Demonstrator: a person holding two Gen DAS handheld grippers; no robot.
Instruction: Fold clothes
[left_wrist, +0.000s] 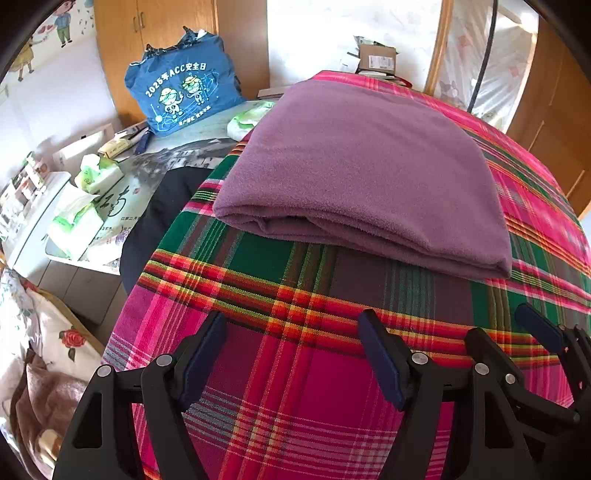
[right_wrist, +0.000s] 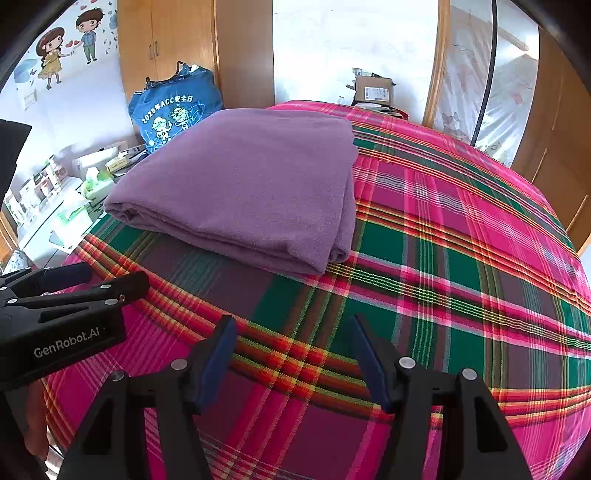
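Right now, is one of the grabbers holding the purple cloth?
No. The purple cloth lies folded on the plaid sheet, beyond both open grippers.

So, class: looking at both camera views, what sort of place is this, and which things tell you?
Probably a home bedroom: a plaid bedspread with a folded purple garment on it, wooden wardrobes, and cartoon wall stickers.

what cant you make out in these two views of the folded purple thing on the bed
- Purple garment: folded in both views, so which kind of clothing it is stays hidden.
- Dark item at the edge of the plaid bedcover, left wrist view: partly hidden by the bed.
- Cardboard box, right wrist view: label too small to read.
- Both grippers: bodies cut off by the bottom edge; the left gripper and right gripper stand open, empty.
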